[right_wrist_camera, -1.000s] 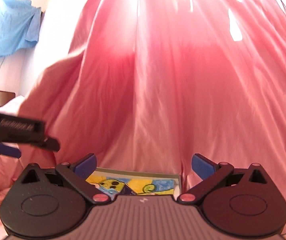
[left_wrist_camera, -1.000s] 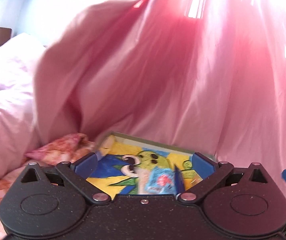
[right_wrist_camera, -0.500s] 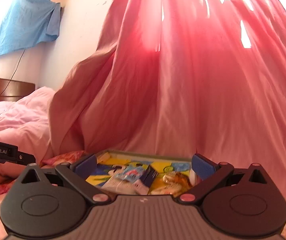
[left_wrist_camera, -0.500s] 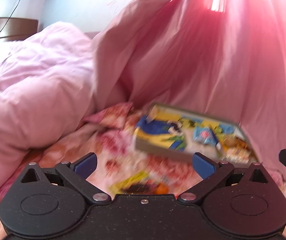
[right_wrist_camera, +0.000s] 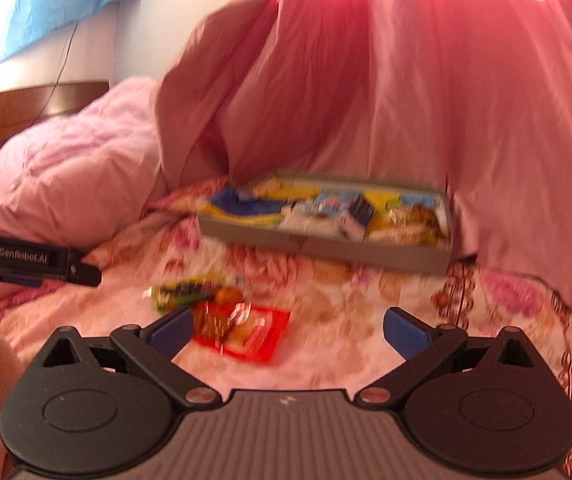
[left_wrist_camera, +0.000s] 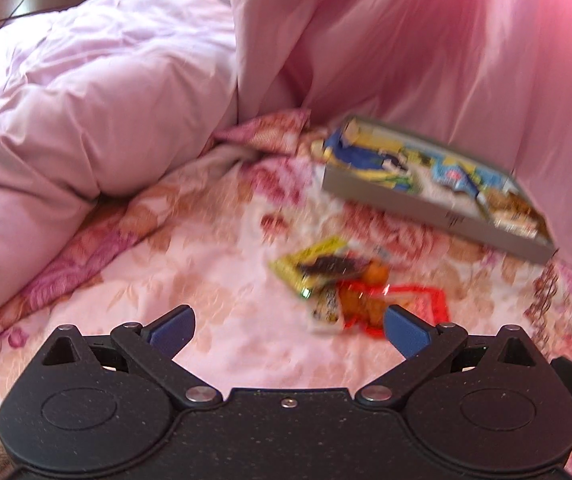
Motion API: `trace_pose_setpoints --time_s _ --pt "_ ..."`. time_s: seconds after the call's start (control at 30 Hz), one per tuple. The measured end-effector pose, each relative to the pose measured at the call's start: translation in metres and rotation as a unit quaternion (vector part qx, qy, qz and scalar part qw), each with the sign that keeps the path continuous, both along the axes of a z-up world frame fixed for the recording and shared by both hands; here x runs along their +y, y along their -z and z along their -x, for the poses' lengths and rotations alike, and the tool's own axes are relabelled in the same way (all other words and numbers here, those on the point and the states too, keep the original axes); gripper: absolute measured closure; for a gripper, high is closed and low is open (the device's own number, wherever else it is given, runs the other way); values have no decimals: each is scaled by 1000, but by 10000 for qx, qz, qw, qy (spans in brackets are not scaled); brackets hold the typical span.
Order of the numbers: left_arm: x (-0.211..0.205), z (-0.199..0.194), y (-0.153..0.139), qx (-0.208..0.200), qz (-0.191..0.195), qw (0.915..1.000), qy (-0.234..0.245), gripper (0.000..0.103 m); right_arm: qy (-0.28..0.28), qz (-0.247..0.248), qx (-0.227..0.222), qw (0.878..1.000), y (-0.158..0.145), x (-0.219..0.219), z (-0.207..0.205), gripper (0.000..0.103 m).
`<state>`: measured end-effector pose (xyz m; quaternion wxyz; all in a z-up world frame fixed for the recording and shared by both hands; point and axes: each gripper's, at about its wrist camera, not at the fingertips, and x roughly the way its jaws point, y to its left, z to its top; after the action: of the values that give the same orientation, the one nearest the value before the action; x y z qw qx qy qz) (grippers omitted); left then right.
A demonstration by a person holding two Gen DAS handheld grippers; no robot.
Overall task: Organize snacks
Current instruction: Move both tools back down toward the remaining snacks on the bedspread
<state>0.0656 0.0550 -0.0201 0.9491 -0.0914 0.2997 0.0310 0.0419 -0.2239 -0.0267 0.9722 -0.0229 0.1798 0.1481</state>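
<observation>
A: Two empty grippers, both spread wide. Largest first: the floral bed [left_wrist_camera: 214,280] fills the lower frame, the shallow box [left_wrist_camera: 426,208] sits upper right with packets already in it, and the loose snack packets [left_wrist_camera: 350,280] lie centre, just ahead of our left gripper [left_wrist_camera: 288,330].

B: We should lower the right gripper [right_wrist_camera: 288,330] flat over the red packet [right_wrist_camera: 246,330] and pinch one edge only.

A: Agreed. A second ago the box filled our view; we've backed off, so the packets show.
</observation>
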Motion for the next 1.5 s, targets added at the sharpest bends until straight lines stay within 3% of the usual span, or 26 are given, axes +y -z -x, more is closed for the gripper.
trace_pose_setpoints --time_s 0.17,0.63,1.03,1.17,1.3,1.5 --pt "-8 -7 10 332 -160 9992 164 4 -57 222 528 9983 16 8 -7 0" --pt "-18 -21 21 459 -324 9978 348 4 -223 418 945 9944 34 19 -18 0" --pt "-3 -54 29 486 -6 9981 369 4 -702 778 1221 9870 46 35 -43 0" --pt "0 -69 26 310 -2 9974 656 5 -1065 927 1244 9821 50 43 -58 0" --pt "-1 -90 24 127 -403 9913 1247 5 -1498 1154 1005 9768 49 54 -79 0" --pt "-1 -125 35 418 -1029 9677 2264 8 -2518 1710 609 9506 51 71 -111 0"
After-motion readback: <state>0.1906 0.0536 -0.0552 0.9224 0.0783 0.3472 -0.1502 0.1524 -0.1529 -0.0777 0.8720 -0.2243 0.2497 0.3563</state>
